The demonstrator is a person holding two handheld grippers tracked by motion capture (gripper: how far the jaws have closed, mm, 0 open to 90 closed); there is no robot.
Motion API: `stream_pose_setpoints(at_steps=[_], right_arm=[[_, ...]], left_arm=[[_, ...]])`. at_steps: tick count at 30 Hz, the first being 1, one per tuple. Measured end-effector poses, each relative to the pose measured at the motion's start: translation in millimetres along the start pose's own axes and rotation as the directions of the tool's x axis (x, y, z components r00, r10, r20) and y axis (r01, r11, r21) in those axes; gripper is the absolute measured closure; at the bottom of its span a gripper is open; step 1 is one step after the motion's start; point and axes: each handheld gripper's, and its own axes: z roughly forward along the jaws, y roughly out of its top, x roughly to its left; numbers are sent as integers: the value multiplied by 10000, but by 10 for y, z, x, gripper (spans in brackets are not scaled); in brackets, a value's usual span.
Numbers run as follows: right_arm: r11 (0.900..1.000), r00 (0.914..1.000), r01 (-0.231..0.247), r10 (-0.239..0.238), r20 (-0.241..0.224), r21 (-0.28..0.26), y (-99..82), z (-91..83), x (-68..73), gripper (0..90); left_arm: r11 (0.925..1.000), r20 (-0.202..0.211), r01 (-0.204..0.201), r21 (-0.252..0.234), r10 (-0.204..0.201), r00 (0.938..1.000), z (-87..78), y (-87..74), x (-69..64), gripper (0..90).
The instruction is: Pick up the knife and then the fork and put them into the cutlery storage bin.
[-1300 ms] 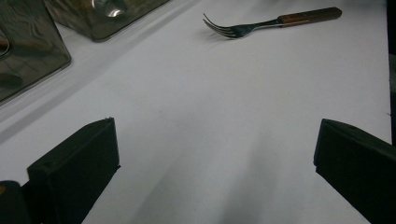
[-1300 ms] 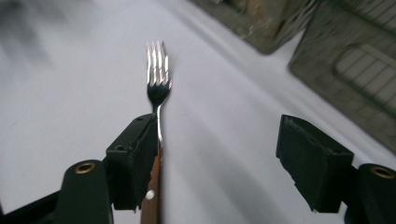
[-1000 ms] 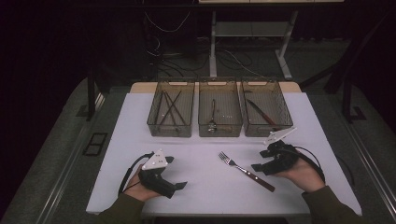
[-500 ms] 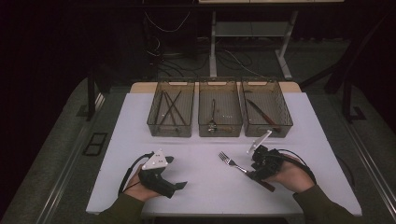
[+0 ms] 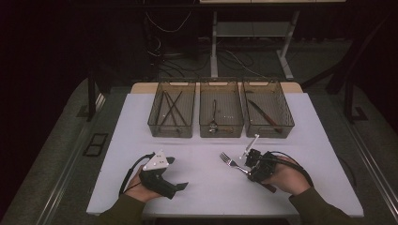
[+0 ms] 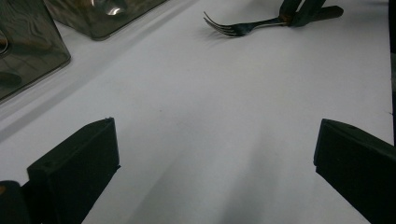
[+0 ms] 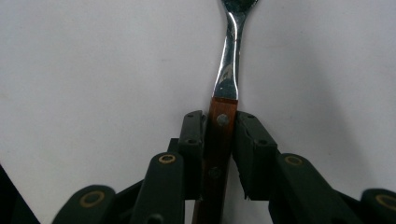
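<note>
Right gripper has been closing its jaws around the fork handle on the table. Left gripper rests apart. Three bins stand behind.

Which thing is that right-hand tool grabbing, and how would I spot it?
On the white table, in front of the three clear bins, lies a fork. It is the lone utensil outside a bin, its wooden handle between the right gripper jaws.

Three bins stand in a row behind the fork; the fork lies on the table.
</note>
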Motion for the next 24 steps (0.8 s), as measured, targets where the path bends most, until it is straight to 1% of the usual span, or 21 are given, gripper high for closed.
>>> stream_pose_setpoints(at_steps=[1, 3, 4, 7, 8, 10, 14, 18, 19, 20, 22, 23, 24], right_arm=[[9999, 9998, -143, 143, -103, 68, 10, -2, 9, 747], [9997, 9999, -129, 129, -6, 191, 26, 0, 3, 760], [9995, 9997, -210, 212, -107, 221, 33, 1, 7, 768], [9994, 10000, -7, 6, 26, 346, 52, 8, -6, 772], [9993, 10000, -77, 79, -57, 378, 60, 5, 6, 773], [9991, 10000, -23, 23, -3, 430, 66, 7, 16, 774], [9992, 10000, 25, -25, -4, 387, 58, 3, 21, 775], [9997, 9999, 127, -126, -42, 200, 34, -3, 9, 775], [9996, 9997, 223, -225, 72, 153, 26, -1, -2, 775], [9998, 9999, 158, -157, -43, 100, 21, -4, 0, 775], [10000, 9999, 80, -79, -64, 15, 15, -18, 4, 776], [9998, 9998, 176, -176, 84, 3, 8, -19, -13, 776], [9998, 9997, 187, -186, 133, -81, 2, -28, -25, 776]], left_arm=[[10000, -6, -11, 18, 11, 10000, 0, 0, 1, 0], [10000, -8, -11, 16, 11, 10000, 0, 0, 0, 0], [10000, -8, -8, 10, 8, 10000, 0, 0, 0, 0], [10000, -13, -6, 11, 7, 10000, 0, 0, 1, 0], [10000, -11, -10, 12, 10, 10000, 0, 0, 0, 0], [10000, -10, -11, 9, 11, 10000, -1, 0, 0, 0], [10000, -15, -7, -8, 7, 10000, -3, 0, -1, 0], [10000, -13, -7, -24, 7, 10000, -4, 1, -1, 0], [10000, -13, -9, -25, 9, 10000, -4, 0, -1, 0], [10000, -11, -7, -22, 7, 10000, -3, 1, 0, 0], [10000, -7, -10, -24, 10, 10000, -4, 1, -1, 0], [10000, -12, -9, -27, 9, 10000, -5, 1, -2, 0], [10000, -7, -13, -30, 13, 10000, -6, 2, -1, 0]])
